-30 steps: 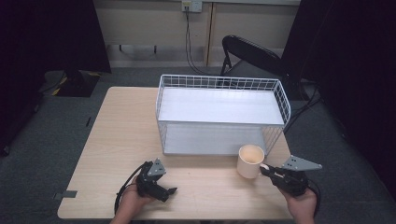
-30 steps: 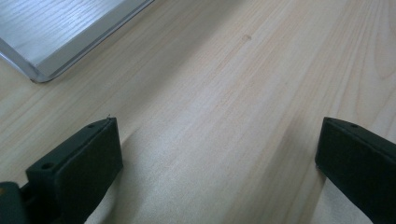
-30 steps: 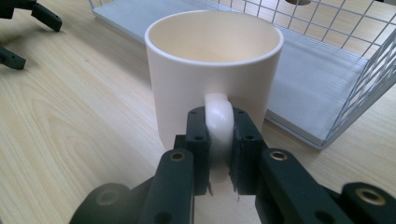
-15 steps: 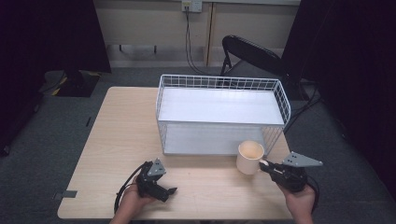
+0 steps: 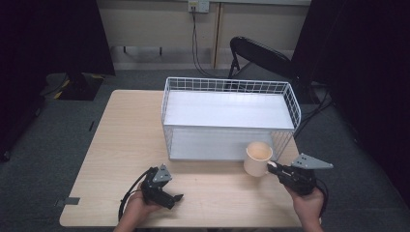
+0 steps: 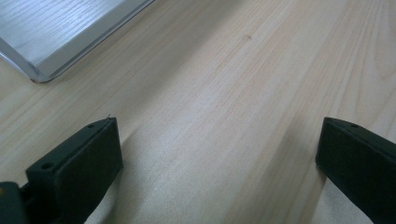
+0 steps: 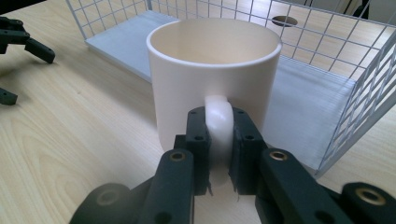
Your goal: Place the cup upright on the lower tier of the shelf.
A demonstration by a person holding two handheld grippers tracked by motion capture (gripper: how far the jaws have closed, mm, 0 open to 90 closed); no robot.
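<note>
Mug [image 7: 212, 77]: cream, upright, parked on the table [image 5: 121, 145] right at the front right corner of the wire basket; looks empty as far as the inside can be seen from the right gripper view.
Mug handle [image 7: 218, 126]: pinched from both sides by the right gripper [image 7: 219, 140], so the fingers [image 7: 198, 140] are closed tight on it.
Wire basket [image 5: 227, 87]: white grid walls, open at the top, a pale board laid across it and another flat panel seen at the bottom; nothing is seen sitting on either.
Left gripper [image 5: 162, 186]: held low over the table near the front edge, well apart from the mug; fingers [image 6: 77, 165] spread wide, just bare wood seen between them in the left gripper view.
</note>
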